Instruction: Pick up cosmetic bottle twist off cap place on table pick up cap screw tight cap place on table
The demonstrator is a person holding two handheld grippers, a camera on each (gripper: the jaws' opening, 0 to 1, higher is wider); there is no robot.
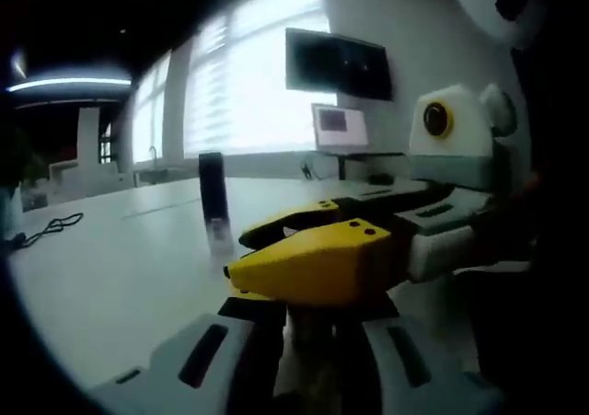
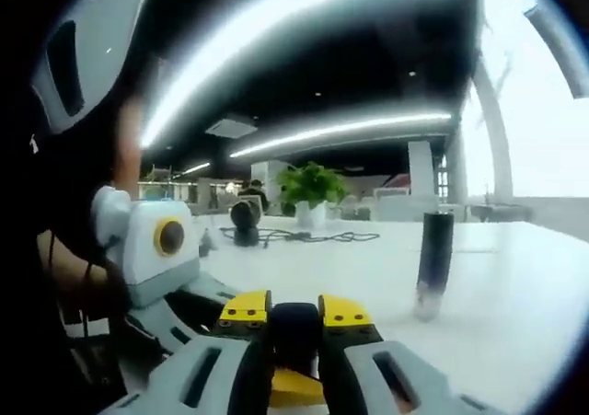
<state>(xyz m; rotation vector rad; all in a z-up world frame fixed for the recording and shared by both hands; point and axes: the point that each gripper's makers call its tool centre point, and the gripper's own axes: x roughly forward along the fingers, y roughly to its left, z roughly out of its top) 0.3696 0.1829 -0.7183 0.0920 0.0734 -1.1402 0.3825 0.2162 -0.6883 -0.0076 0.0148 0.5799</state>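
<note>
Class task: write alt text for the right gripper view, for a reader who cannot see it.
The right gripper clamps a small dark cap between its yellow-tipped jaws above a white table. A tall dark cosmetic bottle stands upright on the table to the right, and the left gripper sits at left.

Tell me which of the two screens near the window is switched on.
The smaller screen, the lower of the two, shows a pale lit picture. The larger wall monitor above it is dark.

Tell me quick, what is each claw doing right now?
Left claw: closed on what looks like a tan bottle; its tips are hidden.
Right claw: closed on the dark cap.
</note>
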